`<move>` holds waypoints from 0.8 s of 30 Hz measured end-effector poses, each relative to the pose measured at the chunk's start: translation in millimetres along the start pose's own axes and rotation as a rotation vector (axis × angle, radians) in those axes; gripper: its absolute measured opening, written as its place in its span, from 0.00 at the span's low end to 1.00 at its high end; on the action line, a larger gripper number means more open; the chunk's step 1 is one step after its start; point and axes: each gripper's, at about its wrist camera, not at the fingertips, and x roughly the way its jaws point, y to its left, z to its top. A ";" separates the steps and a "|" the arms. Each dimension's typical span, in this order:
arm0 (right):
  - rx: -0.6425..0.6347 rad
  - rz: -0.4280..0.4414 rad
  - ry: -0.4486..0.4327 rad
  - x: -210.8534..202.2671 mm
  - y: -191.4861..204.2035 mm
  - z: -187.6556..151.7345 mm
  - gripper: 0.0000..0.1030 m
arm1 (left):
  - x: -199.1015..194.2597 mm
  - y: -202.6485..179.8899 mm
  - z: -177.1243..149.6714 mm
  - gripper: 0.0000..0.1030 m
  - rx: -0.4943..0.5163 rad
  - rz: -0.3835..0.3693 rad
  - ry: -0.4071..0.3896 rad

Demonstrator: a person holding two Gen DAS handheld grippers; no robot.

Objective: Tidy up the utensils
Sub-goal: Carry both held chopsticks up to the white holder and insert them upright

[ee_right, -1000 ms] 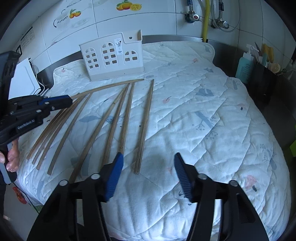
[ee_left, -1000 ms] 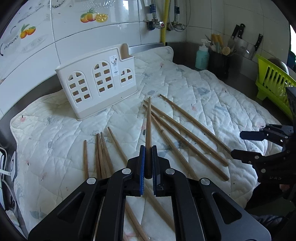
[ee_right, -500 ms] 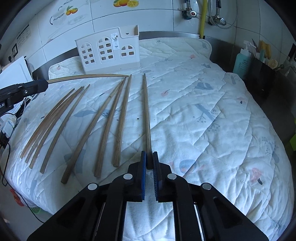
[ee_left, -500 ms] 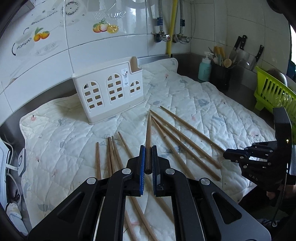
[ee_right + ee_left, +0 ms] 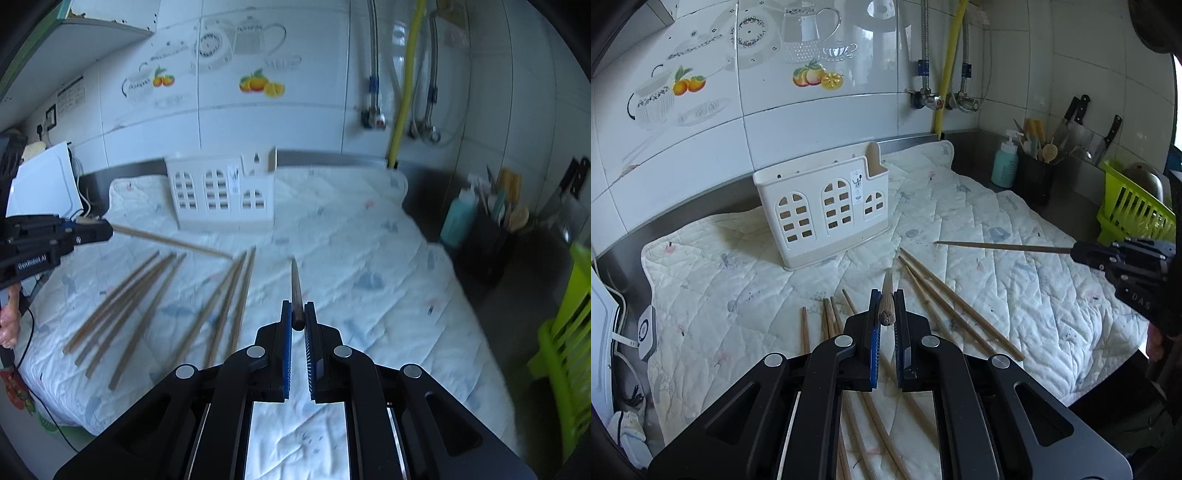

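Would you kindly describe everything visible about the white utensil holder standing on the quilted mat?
The white utensil holder looks like glossy cream plastic, a boxy caddy standing upright near the back edge of the quilted mat, close to the tiled wall. Its front has three arched window-style cutout panels and a small printed label, with a taller slot section at one end. Nothing is visible inside, and neither tool nor any chopstick touches it.
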 end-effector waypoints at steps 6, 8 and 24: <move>-0.062 0.044 -0.045 -6.1 -10.2 54.4 0.06 | -4.3 7.3 28.4 0.05 0.001 0.015 -0.015; -0.073 0.074 -0.054 -7.7 -13.6 76.5 0.06 | -6.9 9.7 39.9 0.05 0.003 0.019 -0.025; -0.124 0.231 -0.115 -11.8 -14.8 231.9 0.06 | -53.9 38.0 148.9 0.05 0.009 0.108 -0.207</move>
